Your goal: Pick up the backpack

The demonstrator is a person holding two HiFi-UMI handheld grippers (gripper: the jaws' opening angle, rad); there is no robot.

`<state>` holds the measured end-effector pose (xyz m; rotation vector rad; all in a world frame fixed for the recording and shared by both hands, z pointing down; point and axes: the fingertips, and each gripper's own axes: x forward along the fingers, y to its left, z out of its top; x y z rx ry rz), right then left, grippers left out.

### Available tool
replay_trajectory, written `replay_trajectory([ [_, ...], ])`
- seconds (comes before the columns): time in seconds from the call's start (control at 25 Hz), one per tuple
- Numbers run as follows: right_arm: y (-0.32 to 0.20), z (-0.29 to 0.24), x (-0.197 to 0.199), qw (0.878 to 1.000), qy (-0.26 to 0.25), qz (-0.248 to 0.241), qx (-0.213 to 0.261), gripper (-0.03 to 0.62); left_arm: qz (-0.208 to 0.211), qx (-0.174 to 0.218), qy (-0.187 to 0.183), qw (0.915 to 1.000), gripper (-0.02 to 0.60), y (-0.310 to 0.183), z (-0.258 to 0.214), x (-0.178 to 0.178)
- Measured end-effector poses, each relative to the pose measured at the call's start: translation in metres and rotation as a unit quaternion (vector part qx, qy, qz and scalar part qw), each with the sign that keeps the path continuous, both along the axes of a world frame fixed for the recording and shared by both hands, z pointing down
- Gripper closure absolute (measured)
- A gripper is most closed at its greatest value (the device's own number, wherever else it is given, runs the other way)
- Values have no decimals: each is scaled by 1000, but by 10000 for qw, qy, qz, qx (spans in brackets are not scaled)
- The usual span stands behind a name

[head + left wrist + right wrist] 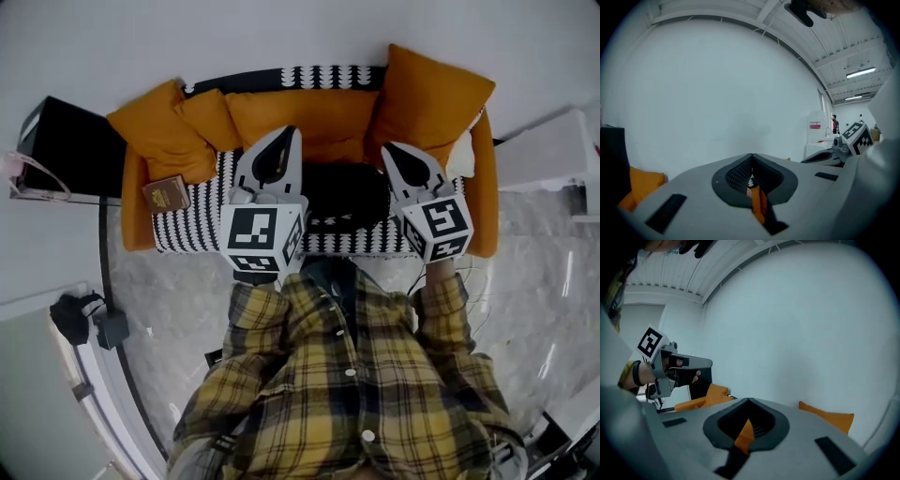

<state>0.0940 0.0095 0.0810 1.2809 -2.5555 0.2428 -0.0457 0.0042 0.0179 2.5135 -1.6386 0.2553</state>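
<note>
The black backpack (345, 192) lies on the middle of the orange sofa's (319, 117) seat, partly hidden behind the two grippers. My left gripper (285, 133) is held above the backpack's left side, shut and empty. To the backpack's right, my right gripper (390, 148) hovers shut, also holding nothing. The left gripper view has its jaws (751, 158) closed against a white wall, with the right gripper (853, 139) off to the side. Seen from the right gripper view, those jaws (749, 402) meet tip to tip, and the left gripper (663, 365) is at the left.
A brown book (166, 194) lies on the sofa's striped cover (192, 234) at the left. Orange cushions (164, 131) line the back. A black side table (80, 145) stands left of the sofa, a white unit (548, 150) right. Cables and a black object (70, 317) lie on the floor.
</note>
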Motion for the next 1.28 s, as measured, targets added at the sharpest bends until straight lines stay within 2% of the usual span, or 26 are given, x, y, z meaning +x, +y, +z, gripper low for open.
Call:
replay_trajectory([
  [0.24,-5,10,9,9994,168,306,-64,579,216,-124,36,9997,563,-14,13,2],
  [0.6,-10,41,15,9977,359,463,-338,579,408,-408,-179,9982,565,-24,44,2],
  [1.0,-19,96,26,9945,676,386,-705,579,456,-991,-480,9929,565,-21,113,-10],
  [1.28,-24,146,36,9912,694,452,-1036,579,391,-1378,-503,9884,565,-22,167,-16],
])
